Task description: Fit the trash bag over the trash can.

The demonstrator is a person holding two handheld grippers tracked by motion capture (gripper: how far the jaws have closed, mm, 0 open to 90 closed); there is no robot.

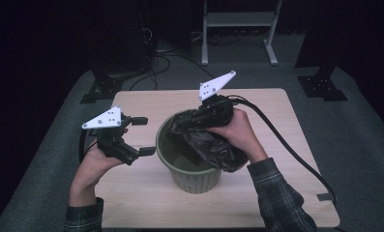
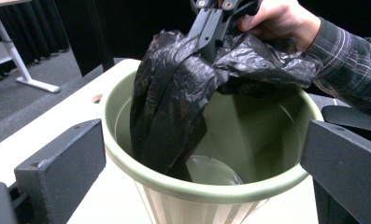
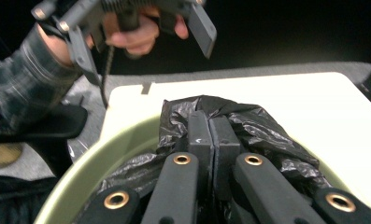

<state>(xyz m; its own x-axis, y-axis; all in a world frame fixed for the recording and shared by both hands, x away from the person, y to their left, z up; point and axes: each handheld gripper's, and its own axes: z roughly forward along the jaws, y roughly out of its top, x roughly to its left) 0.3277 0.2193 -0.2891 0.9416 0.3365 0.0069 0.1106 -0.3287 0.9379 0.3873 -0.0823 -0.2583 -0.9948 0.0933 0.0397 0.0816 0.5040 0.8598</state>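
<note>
Black bag [image 2: 174,93] hides bin [image 2: 192,189] floor, seemingly | right fingers [image 3: 211,135] clamp bag | left fingers [image 1: 142,135] wide

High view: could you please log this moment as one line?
right gripper: shut on crumpled black plastic bag | bag: hanging into round green plastic bin | left gripper: open, beside bin

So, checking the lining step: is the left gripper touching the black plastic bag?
No: the left gripper stands open beside the green bin, apart from the black plastic bag.

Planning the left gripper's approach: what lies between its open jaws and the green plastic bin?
Only bare table, seen in the high view, separates left gripper from bin.
</note>
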